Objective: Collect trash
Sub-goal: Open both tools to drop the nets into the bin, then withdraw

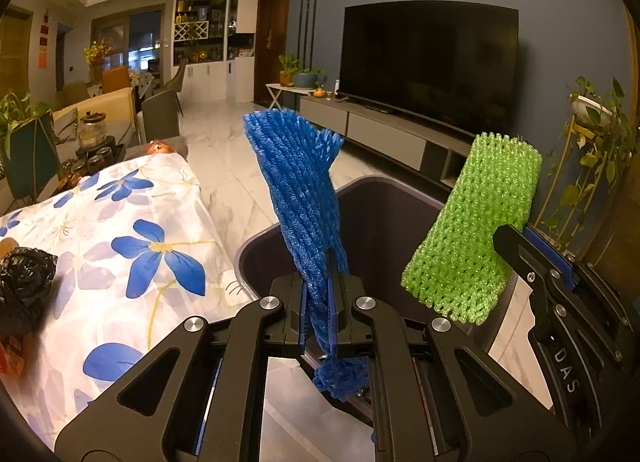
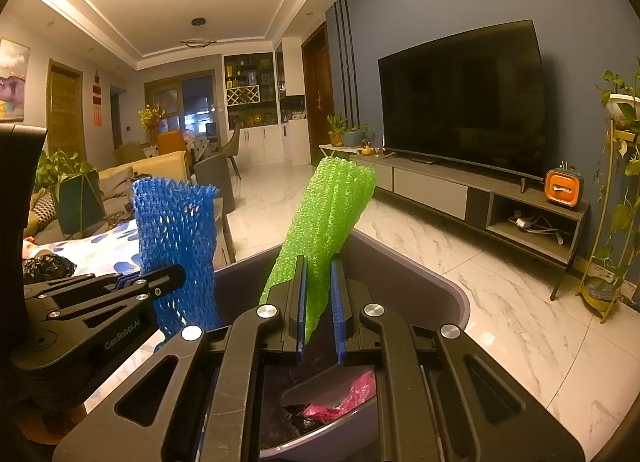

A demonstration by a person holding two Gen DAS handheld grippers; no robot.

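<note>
Left gripper [image 1: 320, 316] pinched tight on blue foam net [image 1: 308, 214], right gripper [image 2: 320, 314] squeezing green foam net [image 2: 328, 222]; both nets upright over grey bin [image 1: 384, 198] beside flower-print tablecloth [image 1: 120, 230]. Pink and black trash [image 2: 340, 402] already inside. For a clean drop: keep both above the bin mouth, tilt tips downward, part fingers fully, watch for light foam clinging to blue pads [image 2: 339, 302].
</note>
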